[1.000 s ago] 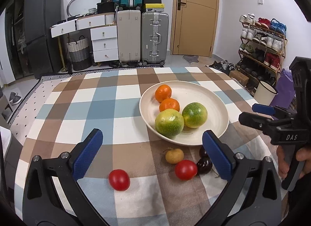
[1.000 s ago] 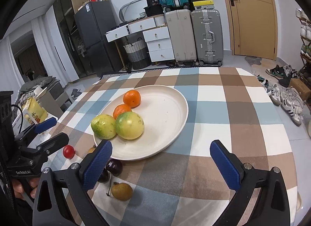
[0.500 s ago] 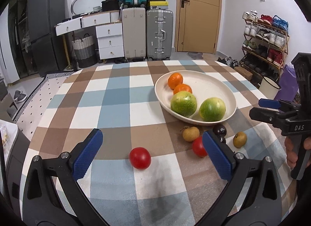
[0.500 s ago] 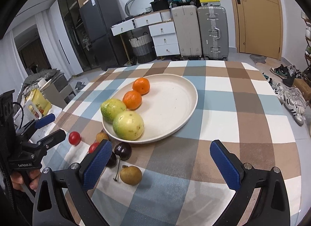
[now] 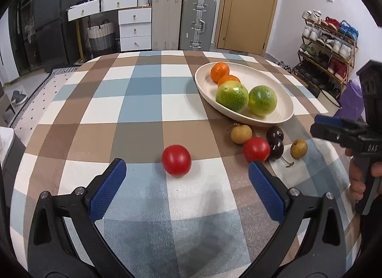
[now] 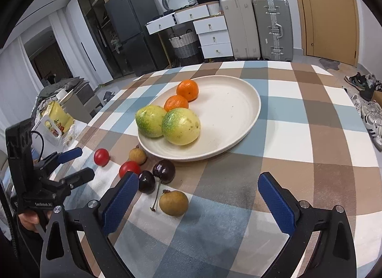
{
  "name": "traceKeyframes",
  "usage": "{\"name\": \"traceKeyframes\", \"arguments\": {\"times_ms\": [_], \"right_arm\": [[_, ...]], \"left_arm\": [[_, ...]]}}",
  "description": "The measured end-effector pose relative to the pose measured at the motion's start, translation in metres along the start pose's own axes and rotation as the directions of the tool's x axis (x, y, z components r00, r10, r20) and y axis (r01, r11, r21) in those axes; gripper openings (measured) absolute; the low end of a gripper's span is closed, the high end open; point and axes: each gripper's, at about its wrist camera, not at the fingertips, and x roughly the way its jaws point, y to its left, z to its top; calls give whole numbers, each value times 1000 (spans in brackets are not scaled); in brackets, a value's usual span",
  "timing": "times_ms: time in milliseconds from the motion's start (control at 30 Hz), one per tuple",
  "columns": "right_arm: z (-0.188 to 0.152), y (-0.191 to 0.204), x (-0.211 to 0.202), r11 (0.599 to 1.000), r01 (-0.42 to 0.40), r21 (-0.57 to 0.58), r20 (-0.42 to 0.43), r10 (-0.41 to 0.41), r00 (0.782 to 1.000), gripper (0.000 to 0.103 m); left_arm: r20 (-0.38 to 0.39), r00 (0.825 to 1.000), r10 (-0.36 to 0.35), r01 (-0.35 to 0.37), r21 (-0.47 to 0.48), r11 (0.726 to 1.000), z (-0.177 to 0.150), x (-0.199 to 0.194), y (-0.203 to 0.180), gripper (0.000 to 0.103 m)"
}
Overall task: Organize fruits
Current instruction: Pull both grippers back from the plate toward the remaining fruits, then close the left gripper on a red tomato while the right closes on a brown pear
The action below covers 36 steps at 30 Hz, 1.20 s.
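A cream plate (image 5: 281, 87) (image 6: 238, 110) on the checked tablecloth holds two oranges (image 5: 220, 72) (image 6: 188, 90) and two green-yellow fruits (image 5: 232, 96) (image 6: 180, 126). In front of the plate lie a lone red tomato (image 5: 176, 160) (image 6: 101, 157), a second tomato (image 5: 256, 149) (image 6: 129, 168), two dark cherries (image 5: 275, 134) (image 6: 164, 171) and two brown longans (image 5: 241, 134) (image 6: 173, 202). My left gripper (image 5: 185, 189) is open, just short of the lone tomato. My right gripper (image 6: 198, 201) is open, and the nearer longan lies between its fingers.
Suitcases (image 5: 197, 22), white drawers (image 5: 135, 27) and a black fridge (image 6: 133, 29) stand behind the table. A shoe rack (image 5: 327, 39) is on the right. A yellow bag (image 6: 56, 120) sits off the table's left edge. A hand (image 5: 358, 177) holds the right gripper.
Both grippers have drawn closer to the loose fruit. The lone tomato now sits near the left fingers, and the longan has come between the right fingers. No fruit has moved.
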Motion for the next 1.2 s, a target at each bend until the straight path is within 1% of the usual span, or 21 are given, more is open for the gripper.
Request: {"name": "traceKeyframes", "arguments": {"times_ms": [67,167,333,400,467,567,633,700,767,867,1033,1167,1200], "right_arm": [[-1,3,3,1000,-6,-11,-11,6,1000,102],[-3,7,7,999,-17,-31,-32,16,999,102],[-7,13,10,998,-10,-56,-61,7,998,102],[-8,14,13,998,5,-69,-73,-10,997,101],[-10,16,15,994,41,-97,-83,-49,995,99],[-11,14,17,993,55,-100,-93,-64,994,98],[-12,13,19,993,62,-99,-101,-72,992,97],[-13,12,19,992,80,-101,-102,-90,991,91],[-13,11,21,991,86,-100,-107,-97,990,89],[-14,12,21,991,80,-106,-111,-92,990,89],[-17,18,23,990,60,-131,-121,-76,990,86],[-18,22,24,988,56,-143,-127,-74,989,84],[-18,23,24,988,54,-144,-127,-72,989,84]], "left_arm": [[-8,1000,-11,10,-13,1000,0,2,3,102],[-19,1000,-6,6,-21,1000,1,5,4,102],[-31,1000,2,-3,-26,1000,2,9,4,102],[-33,999,7,-8,-23,1000,2,9,4,102],[-41,999,12,-13,-18,1000,2,10,3,102],[-46,999,19,-20,-15,1000,4,13,2,102],[-40,999,23,-24,-25,999,6,15,4,102],[-43,999,24,-26,-46,999,8,18,8,102],[-48,999,13,-16,-72,997,9,20,13,101],[-53,999,9,-15,-103,995,10,23,20,96],[-75,997,-3,-5,-109,994,10,29,22,74],[-80,997,-5,-2,-90,996,10,31,18,65],[-80,997,-6,-1,-85,996,9,31,17,61]]}}
